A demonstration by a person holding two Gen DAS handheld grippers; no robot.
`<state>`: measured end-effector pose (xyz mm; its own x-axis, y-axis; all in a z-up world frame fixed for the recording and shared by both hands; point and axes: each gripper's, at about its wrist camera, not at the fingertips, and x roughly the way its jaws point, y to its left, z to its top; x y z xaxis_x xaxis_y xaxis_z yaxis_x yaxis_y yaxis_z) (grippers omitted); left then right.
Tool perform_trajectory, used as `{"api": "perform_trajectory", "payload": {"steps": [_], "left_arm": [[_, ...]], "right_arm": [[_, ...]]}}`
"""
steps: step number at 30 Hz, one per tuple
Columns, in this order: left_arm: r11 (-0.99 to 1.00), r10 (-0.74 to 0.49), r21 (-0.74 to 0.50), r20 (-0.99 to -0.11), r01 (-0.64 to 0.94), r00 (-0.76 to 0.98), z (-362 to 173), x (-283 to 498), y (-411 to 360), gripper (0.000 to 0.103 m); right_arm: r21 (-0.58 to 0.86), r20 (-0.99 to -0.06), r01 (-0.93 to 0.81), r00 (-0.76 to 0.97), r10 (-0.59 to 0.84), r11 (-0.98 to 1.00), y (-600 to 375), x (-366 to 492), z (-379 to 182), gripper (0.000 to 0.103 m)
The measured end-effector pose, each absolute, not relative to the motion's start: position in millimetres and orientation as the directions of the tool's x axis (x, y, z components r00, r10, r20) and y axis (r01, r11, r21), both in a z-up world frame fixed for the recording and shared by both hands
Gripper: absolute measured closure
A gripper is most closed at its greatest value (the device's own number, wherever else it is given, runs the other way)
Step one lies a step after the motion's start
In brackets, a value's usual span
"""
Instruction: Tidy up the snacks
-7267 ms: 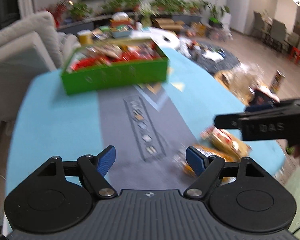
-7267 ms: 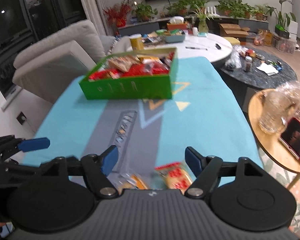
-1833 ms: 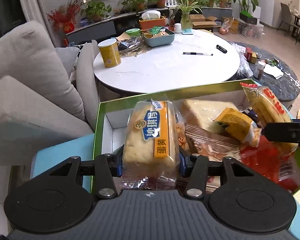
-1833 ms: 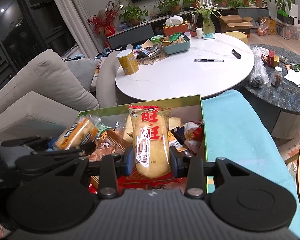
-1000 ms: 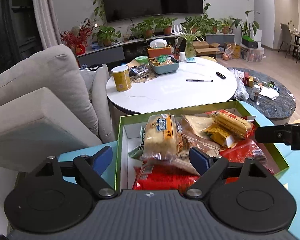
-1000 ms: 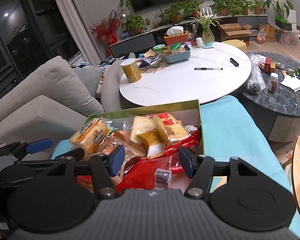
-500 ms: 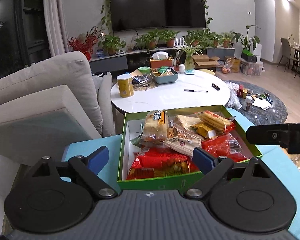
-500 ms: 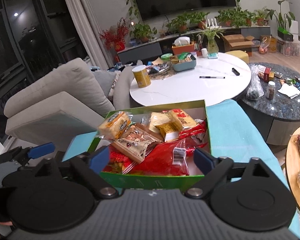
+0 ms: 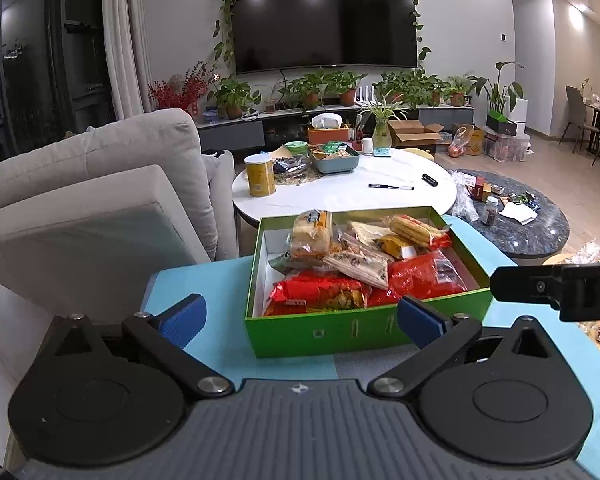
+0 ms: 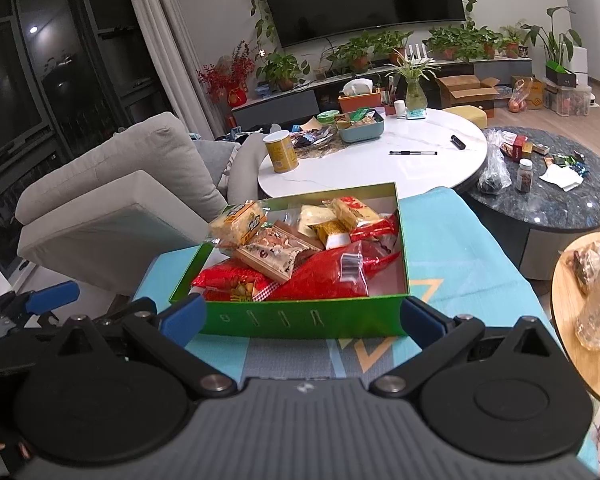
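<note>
Two grippers, both spread wide w/ nothing held: left gripper [image 9: 300, 318] and right gripper [image 10: 302, 318] sit just short of the green box [image 9: 364, 332], prob. since the snacks [image 10: 296, 256] already lie inside it. Approx. 7–8 packets visible, piled; exact count unclear.

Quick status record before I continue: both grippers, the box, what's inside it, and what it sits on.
left gripper: jaws open, empty, short of the box
right gripper: jaws open, empty, short of the box
green box: lidless, upright on the teal table cover
contents: bread packet at back left, rice cracker packet at back right, red bags in front, brown nut packet on top
loose snacks on the cover: none visible
</note>
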<state>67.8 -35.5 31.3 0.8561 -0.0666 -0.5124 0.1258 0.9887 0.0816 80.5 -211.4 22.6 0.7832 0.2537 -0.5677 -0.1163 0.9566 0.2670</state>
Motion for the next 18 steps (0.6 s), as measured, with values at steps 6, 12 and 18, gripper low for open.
{"api": "perform_trajectory", "payload": {"steps": [6,12,18], "left_arm": [[0.993,-0.048,0.065,-0.526,0.096,0.849,22.6,53.7,-32.2,0.001],[0.996,-0.036,0.049,-0.553,0.075,0.833,13.9,47.4,-27.9,0.001],[0.997,-0.024,0.053,-0.557,0.064,0.830,11.0,37.4,-27.6,0.001]], "right_arm": [[0.261,-0.566,-0.129,0.783,0.259,0.957,-213.6,65.1,13.9,0.001],[0.237,-0.564,-0.164,0.779,0.273,0.957,-210.2,48.7,7.2,0.001],[0.203,-0.560,-0.182,0.784,0.266,0.962,-205.0,37.6,6.4,0.001]]}}
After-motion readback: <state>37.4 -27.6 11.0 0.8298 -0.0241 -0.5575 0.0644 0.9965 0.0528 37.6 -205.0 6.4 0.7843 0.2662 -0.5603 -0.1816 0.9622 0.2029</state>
